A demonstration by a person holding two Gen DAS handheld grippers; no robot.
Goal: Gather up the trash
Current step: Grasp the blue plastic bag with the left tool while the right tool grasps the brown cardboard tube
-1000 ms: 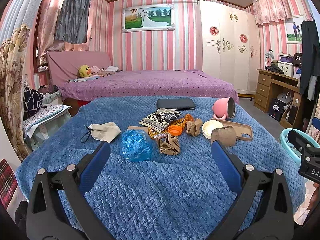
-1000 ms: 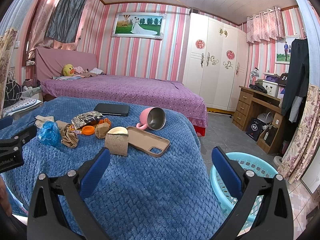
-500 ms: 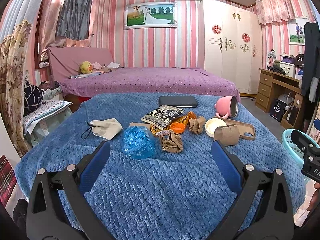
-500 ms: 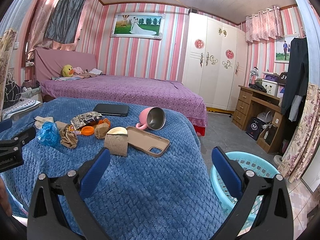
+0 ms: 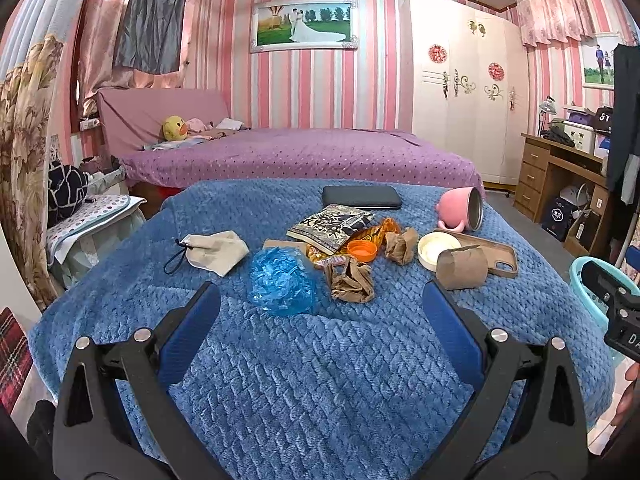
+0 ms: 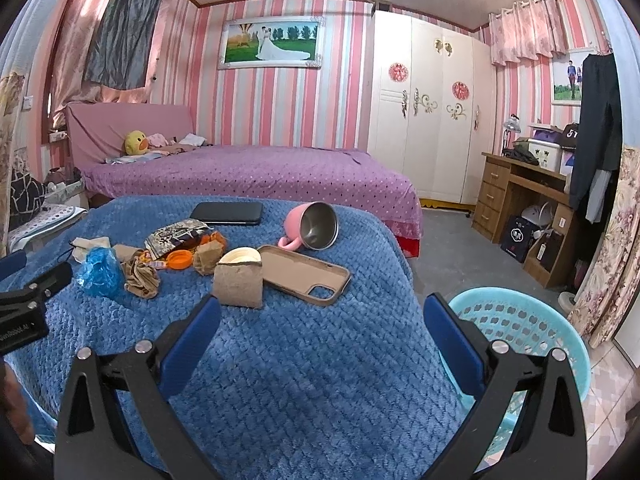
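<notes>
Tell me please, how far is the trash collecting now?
Nothing looks done: the turquoise basket shows no trash in the part visible. Nothing is in hand: the left gripper and right gripper are both open and empty. Left on the blue blanket: the blue plastic wad, crumpled brown paper, orange cap and snack wrapper.

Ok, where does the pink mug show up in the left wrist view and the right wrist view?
Left wrist: pink mug on its side, upper right of centre, behind the phone case.
Right wrist: pink mug near centre, mouth toward the camera.
Shared landmark: black tablet left of the mug.
</notes>
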